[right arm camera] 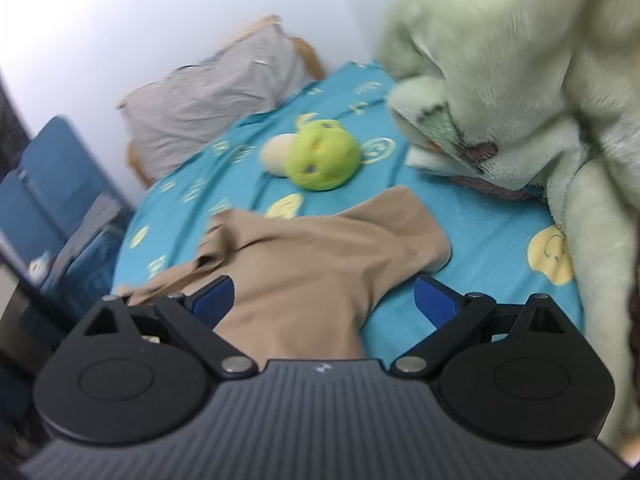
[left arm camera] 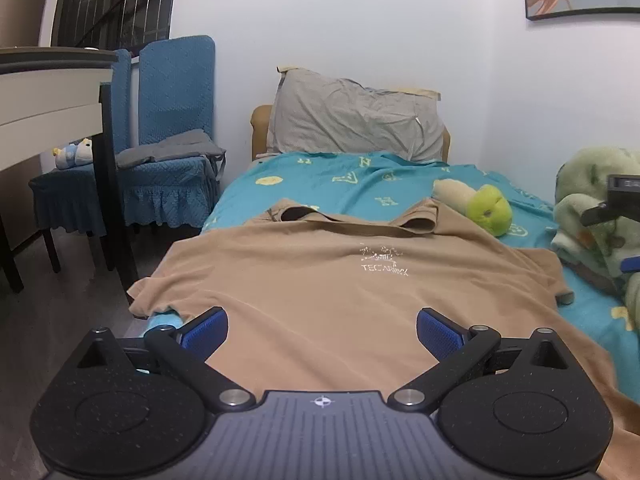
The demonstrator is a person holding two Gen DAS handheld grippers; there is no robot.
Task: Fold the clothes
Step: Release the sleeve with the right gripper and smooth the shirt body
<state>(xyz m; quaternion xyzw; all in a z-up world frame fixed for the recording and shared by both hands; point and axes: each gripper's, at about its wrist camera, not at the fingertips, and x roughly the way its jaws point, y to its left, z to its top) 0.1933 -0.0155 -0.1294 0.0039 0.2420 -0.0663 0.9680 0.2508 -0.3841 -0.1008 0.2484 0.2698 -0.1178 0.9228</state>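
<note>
Teal bedsheet underfoot, and the left gripper hangs jaws wide over the tan T-shirt spread flat, hem spilling off the bed's left edge; right gripper gapes empty above its sleeve, fleece blanket crowding the right

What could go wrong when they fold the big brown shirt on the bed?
The tan T-shirt hangs over the bed's left edge, so it might slide off. The green plush toy lies right by its shoulder and could get caught in a fold. The fluffy green blanket crowds the right sleeve.
</note>
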